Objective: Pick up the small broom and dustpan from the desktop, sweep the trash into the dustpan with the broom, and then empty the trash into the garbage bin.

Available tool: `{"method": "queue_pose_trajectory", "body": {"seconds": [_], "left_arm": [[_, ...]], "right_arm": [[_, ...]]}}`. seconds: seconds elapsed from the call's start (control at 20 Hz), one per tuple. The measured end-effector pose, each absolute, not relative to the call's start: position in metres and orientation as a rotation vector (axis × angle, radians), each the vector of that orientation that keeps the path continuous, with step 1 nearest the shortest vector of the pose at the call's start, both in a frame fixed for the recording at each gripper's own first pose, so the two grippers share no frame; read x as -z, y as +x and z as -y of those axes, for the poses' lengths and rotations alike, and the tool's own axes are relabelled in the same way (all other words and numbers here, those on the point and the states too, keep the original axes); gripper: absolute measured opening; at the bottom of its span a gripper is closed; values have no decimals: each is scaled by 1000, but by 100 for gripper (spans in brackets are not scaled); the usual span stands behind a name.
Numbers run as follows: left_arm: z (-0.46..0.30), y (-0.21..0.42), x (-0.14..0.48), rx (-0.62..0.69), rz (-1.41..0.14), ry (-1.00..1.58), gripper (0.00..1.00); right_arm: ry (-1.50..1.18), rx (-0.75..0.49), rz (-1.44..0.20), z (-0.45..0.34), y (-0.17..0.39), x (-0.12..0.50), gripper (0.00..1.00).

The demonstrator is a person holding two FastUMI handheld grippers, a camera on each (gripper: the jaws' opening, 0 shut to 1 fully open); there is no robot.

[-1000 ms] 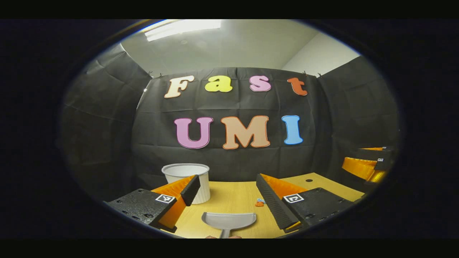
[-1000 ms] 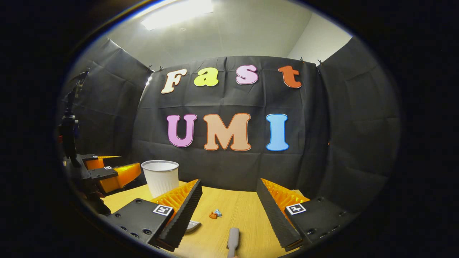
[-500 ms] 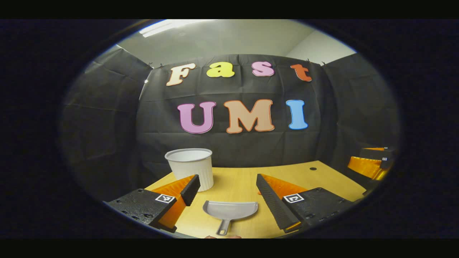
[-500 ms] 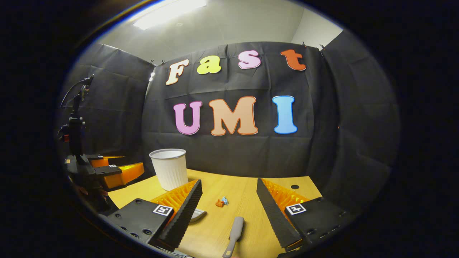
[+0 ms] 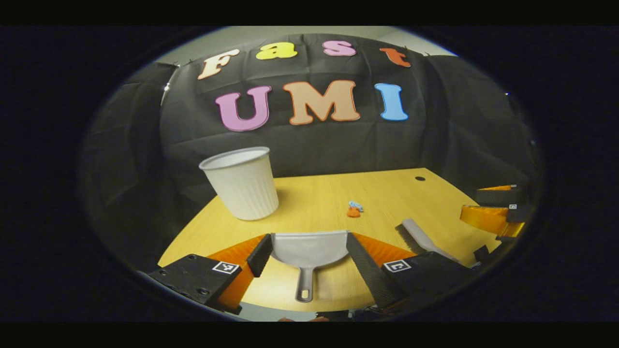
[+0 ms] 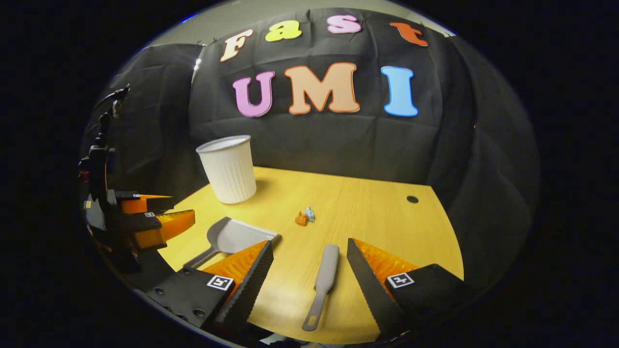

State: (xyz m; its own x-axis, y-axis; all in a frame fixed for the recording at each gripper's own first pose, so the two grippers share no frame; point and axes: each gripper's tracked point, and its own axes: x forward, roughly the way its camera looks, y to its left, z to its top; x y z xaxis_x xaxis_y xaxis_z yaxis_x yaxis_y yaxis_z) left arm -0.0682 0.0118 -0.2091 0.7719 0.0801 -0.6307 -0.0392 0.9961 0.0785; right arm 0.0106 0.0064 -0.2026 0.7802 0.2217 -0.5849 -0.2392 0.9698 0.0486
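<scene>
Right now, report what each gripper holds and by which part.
Nothing is held. Left gripper is open above the dustpan; right gripper is open above the broom.

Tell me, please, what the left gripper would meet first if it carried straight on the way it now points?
Most likely the grey dustpan, lying between the open left gripper's fingers on the desktop. Depth is hard to judge.

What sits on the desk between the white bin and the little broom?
In the right gripper view, the bits of trash lie between the white bin and the broom; the rest is bare desk. The dustpan lies off to one side.
</scene>
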Motion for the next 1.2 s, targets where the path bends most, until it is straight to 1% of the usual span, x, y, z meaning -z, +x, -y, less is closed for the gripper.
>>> {"method": "queue_pose_trajectory", "body": {"seconds": [0.2, 0.25, 0.3, 0.45, 0.6, 0.65, 0.7, 0.8, 0.85, 1.0, 1.1, 1.15, 1.2], "left_arm": [[-18, -83, 256, -61, -842, 39, 93], [-19, -88, 266, -62, -882, 26, 90], [-19, -94, 276, -61, -924, 9, 93], [-14, -108, 304, -53, -1050, -45, 94], [-17, -117, 330, -49, -1145, -58, 94], [-16, -121, 336, -41, -1177, -61, 94], [-15, -123, 344, -29, -1209, -61, 95], [-13, -130, 359, 11, -1289, -25, 96], [-13, -131, 366, 25, -1319, -5, 96], [-9, -133, 379, 64, -1366, 1, 95], [-14, -134, 387, 62, -1394, 12, 80], [-16, -135, 389, 63, -1410, 10, 69], [-18, -134, 391, 54, -1415, 11, 66]], "right_arm": [[-74, -226, -801, -5, 15, 254, 99], [-87, -224, -851, -3, 14, 268, 98], [-99, -221, -905, -1, 8, 281, 99], [-112, -215, -1046, 2, 2, 313, 98], [-125, -207, -1167, 2, 3, 336, 100], [-125, -207, -1197, 1, 4, 342, 99], [-126, -208, -1230, 1, 4, 349, 100], [-143, -204, -1267, 1, 8, 358, 99], [-155, -201, -1284, 1, 10, 361, 100], [-175, -198, -1329, -1, 14, 372, 94], [-178, -202, -1346, -2, 13, 373, 87], [-188, -200, -1340, -1, 16, 374, 78], [-200, -188, -1327, 2, 20, 375, 72]]}}
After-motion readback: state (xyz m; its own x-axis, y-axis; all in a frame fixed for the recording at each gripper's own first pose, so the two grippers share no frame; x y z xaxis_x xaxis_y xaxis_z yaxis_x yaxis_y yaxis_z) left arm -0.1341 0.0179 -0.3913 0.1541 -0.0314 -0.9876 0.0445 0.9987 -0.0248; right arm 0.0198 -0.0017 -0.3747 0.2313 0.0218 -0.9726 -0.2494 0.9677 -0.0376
